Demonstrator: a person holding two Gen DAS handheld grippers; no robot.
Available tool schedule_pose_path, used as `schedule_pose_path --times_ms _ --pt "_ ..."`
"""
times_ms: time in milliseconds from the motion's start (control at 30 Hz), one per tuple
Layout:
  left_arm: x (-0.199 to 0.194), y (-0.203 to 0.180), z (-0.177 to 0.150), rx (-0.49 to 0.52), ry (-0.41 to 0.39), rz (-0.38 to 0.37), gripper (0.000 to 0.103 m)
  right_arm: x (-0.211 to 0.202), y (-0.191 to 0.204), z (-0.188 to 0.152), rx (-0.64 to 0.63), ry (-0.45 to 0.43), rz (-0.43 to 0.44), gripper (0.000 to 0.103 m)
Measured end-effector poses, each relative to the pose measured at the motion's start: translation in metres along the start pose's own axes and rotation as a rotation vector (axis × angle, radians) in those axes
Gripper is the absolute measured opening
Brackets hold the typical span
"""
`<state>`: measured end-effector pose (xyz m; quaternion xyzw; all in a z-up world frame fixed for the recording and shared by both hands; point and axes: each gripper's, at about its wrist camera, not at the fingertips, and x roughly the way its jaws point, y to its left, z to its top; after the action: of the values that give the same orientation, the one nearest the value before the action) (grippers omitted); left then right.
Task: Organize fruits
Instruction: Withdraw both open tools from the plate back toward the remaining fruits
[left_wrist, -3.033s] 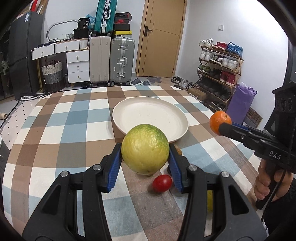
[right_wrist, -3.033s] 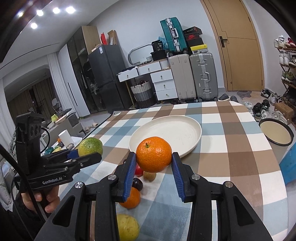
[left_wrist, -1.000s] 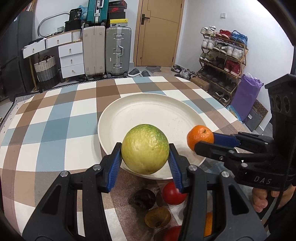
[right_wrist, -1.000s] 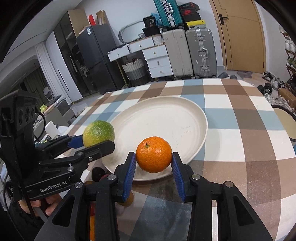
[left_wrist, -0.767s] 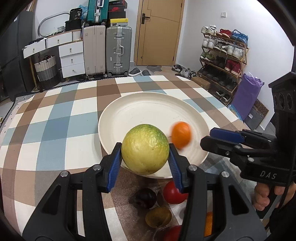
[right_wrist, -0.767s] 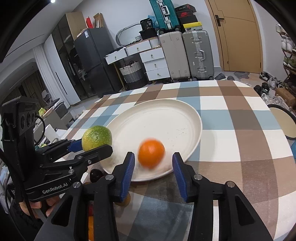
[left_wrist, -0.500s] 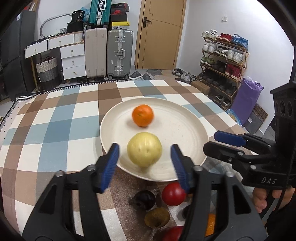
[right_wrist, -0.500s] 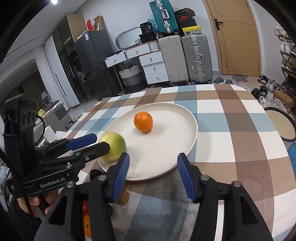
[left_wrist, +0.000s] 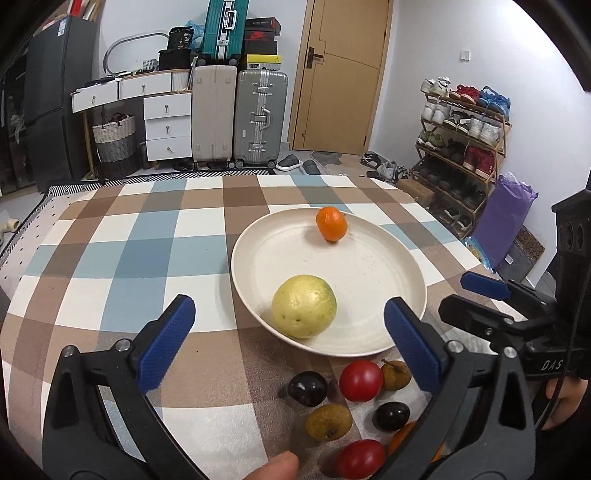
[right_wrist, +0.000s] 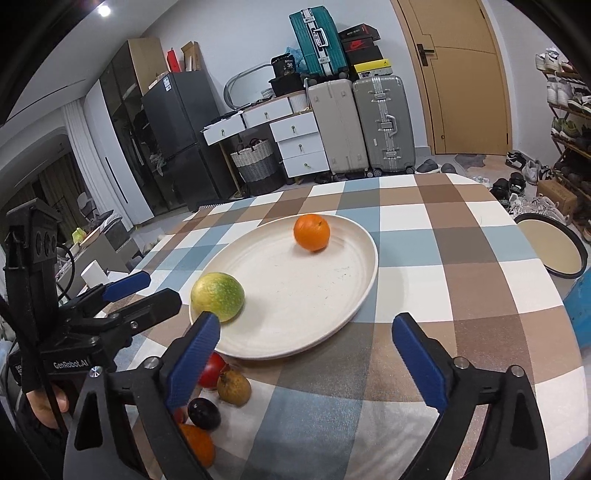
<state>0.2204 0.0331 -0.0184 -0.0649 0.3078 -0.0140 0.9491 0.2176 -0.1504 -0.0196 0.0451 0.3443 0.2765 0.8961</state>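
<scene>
A yellow-green citrus (left_wrist: 304, 311) (right_wrist: 218, 296) lies on the near left part of the cream plate (left_wrist: 373, 266) (right_wrist: 295, 295). A small orange (left_wrist: 331, 223) (right_wrist: 311, 232) rests near the plate's far rim. My left gripper (left_wrist: 288, 310) (right_wrist: 159, 290) hangs just short of the citrus, its jaws opening wide and its pads not touching the fruit. My right gripper (right_wrist: 307, 325) (left_wrist: 458, 295) stands at the plate's near edge, jaws also opening, with nothing between them. Loose fruit lies in front of the plate: a red tomato (left_wrist: 361, 380), a dark plum (left_wrist: 307, 388), a brown fruit (left_wrist: 328, 421).
A checked cloth (left_wrist: 129, 258) covers the table. A round dark-rimmed tray (right_wrist: 550, 247) sits off the table's right edge. Suitcases (left_wrist: 260, 118), drawers and a shoe rack (left_wrist: 461, 147) stand beyond the table. A thumb (left_wrist: 273, 467) shows at the bottom edge.
Both grippers opened and let go of their fruit. The citrus dropped onto the plate's near side; the orange rolled to the far rim. The left gripper drew back slightly.
</scene>
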Motion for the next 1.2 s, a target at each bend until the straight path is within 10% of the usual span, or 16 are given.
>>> schedule_pose_path --times_ms 1200 --pt "-0.083 0.008 -0.057 -0.020 -0.055 0.075 0.102 -0.073 0.010 -0.035 -0.058 -0.149 -0.032 0.103"
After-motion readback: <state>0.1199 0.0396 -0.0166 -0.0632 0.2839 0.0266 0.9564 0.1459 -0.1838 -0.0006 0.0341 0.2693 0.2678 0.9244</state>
